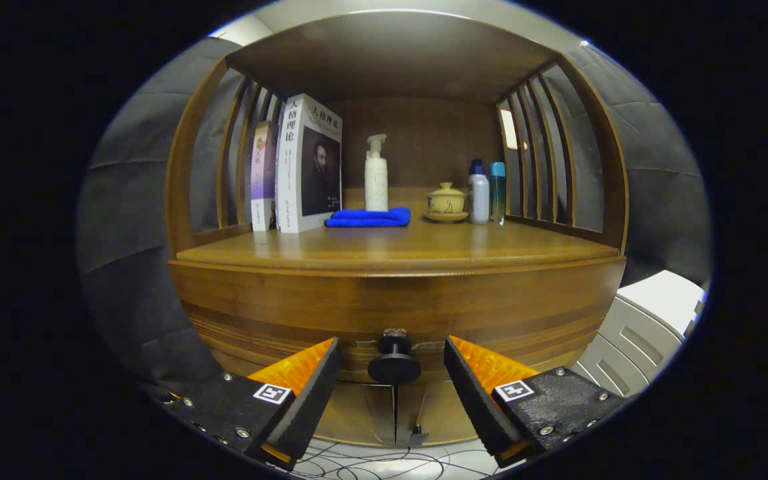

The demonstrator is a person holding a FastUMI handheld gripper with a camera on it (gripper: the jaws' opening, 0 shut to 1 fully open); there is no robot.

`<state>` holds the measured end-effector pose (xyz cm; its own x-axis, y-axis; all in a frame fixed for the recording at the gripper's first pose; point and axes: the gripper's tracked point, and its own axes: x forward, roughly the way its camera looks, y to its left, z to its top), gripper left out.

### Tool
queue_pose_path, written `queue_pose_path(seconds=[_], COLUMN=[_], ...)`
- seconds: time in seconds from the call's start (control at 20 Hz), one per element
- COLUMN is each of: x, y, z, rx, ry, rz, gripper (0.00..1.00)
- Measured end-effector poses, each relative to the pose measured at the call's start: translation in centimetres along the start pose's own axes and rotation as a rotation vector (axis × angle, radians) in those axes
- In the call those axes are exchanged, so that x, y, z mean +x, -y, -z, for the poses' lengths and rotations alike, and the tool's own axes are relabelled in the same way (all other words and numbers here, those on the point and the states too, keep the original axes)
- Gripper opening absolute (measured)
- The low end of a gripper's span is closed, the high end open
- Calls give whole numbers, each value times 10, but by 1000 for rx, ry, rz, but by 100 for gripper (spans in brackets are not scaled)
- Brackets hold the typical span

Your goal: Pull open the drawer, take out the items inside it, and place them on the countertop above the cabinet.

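Tongs (392, 373) hang level in front of the cabinet, their two fingers spread wide and clamped on nothing. Dead centre in the gap sits the drawer's knob (394, 363), a dark round disc on a short stem, touching neither finger. Its stem points straight out of the drawer front (397, 313) toward the tongs, so I judge the coming move needs only a short push forward, a squeeze onto the stem behind the disc, then a straight pull back along that same line.

The drawer looks fully closed, its curved wooden face flush under the surface (397, 250), so whatever lies inside is hidden. The tongs sit square to the front, tilted to neither side.

Above, toward the back of the surface, stand two books (304, 167), a folded blue cloth (369, 217), a white pump bottle (376, 173), a small lidded cup (446, 200) and two more bottles (487, 190). The front strip of the surface is bare wood.
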<state>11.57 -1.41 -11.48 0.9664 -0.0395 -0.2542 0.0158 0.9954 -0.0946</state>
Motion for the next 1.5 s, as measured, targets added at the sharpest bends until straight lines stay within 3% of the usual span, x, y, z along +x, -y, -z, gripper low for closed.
queue_pose_path(seconds=[0.25,0.6,0.85,1.5], x=[13,17,7,-73], y=[7,-1,-1,-6], z=[6,6,8,25], rx=[26,-5,-6,-58], ry=[-10,-5,-17,20], rz=[3,-15,-14,-20], gripper=[81,42,39,38])
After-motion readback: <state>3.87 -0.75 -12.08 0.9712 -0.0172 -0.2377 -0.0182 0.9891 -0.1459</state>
